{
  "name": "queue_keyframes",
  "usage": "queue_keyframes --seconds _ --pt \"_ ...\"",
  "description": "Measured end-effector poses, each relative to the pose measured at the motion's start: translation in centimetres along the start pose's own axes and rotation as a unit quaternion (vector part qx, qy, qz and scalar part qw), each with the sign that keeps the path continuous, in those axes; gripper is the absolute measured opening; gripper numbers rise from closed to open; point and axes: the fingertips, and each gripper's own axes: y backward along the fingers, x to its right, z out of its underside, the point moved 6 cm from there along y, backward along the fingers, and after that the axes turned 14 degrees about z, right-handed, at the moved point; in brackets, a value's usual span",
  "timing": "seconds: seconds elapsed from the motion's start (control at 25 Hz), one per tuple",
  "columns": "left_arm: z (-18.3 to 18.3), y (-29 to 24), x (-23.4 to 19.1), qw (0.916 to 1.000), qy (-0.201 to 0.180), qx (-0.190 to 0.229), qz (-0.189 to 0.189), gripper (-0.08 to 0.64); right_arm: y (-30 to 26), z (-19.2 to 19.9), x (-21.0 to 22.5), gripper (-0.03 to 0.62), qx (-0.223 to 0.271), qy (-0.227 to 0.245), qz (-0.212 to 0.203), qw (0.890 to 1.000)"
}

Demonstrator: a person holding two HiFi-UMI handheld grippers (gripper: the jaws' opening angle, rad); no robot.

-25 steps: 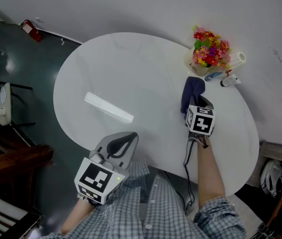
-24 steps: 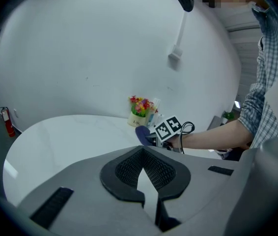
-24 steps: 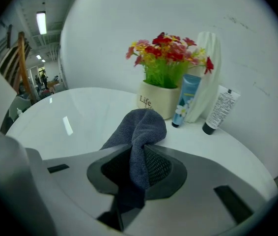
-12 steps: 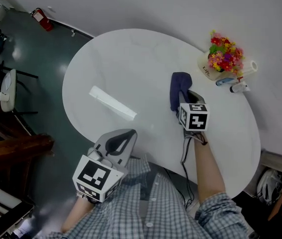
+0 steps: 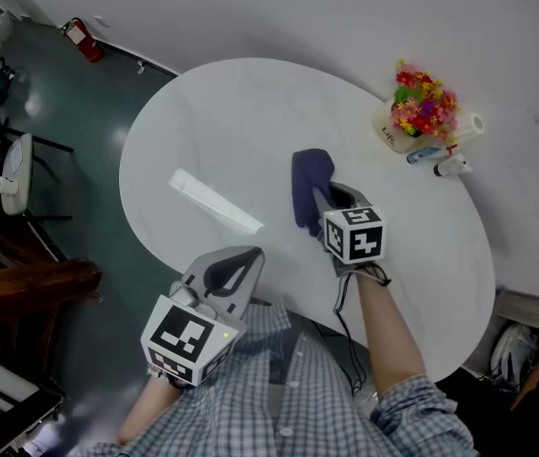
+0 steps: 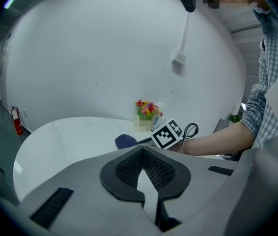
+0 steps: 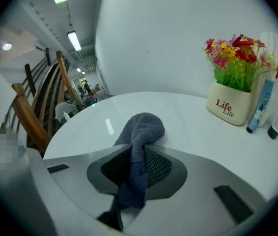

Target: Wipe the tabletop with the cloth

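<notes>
A dark blue cloth (image 5: 309,186) lies bunched on the white oval tabletop (image 5: 222,112), near its middle. My right gripper (image 5: 329,206) is shut on the cloth, whose near end is pinched between the jaws; in the right gripper view the cloth (image 7: 140,146) trails forward onto the table. My left gripper (image 5: 229,276) is held at the table's near edge, off the surface, jaws closed with nothing between them. In the left gripper view the cloth (image 6: 126,141) shows beyond the left gripper (image 6: 149,188).
A pot of bright flowers (image 5: 416,112) stands at the far right edge with small bottles (image 5: 439,160) beside it. A fire extinguisher (image 5: 81,38) and chairs (image 5: 12,174) stand on the floor to the left. A wall runs behind the table.
My right gripper has dragged the cloth leftward across the table, away from the flower pot toward the middle. The left gripper has stayed where it was.
</notes>
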Motion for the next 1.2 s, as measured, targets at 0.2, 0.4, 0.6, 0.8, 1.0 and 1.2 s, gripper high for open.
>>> queue_keyframes --seconds 0.2,0.4,0.6,0.8,1.0,1.2 --pt "-0.6 -0.6 0.6 0.9998 -0.015 -0.003 0.012 0.006 2.8 0.2 0.4 0.067 0.020 -0.029 0.005 0.999" --pt "-1.5 -1.7 1.5 0.9989 -0.035 -0.006 0.030 0.006 6.6 0.5 1.6 0.066 0.044 -0.054 0.023 0.997" --pt "-2.4 -3.2 2.3 0.9968 -0.061 -0.010 0.050 0.006 10.5 1.2 3.6 0.067 0.069 -0.077 0.058 0.993" --pt "-3.3 -5.1 3.1 0.9949 -0.073 -0.015 0.068 0.006 14.4 1.9 4.9 0.067 0.090 -0.085 0.091 0.988" --pt "-4.3 -7.5 5.1 0.9894 -0.101 -0.022 0.102 0.006 18.5 2.3 5.2 0.067 0.105 -0.069 0.119 0.985" --pt "-4.4 -8.9 6.6 0.9836 -0.125 -0.035 0.125 0.006 22.0 2.4 5.0 0.066 0.123 -0.088 0.128 0.980"
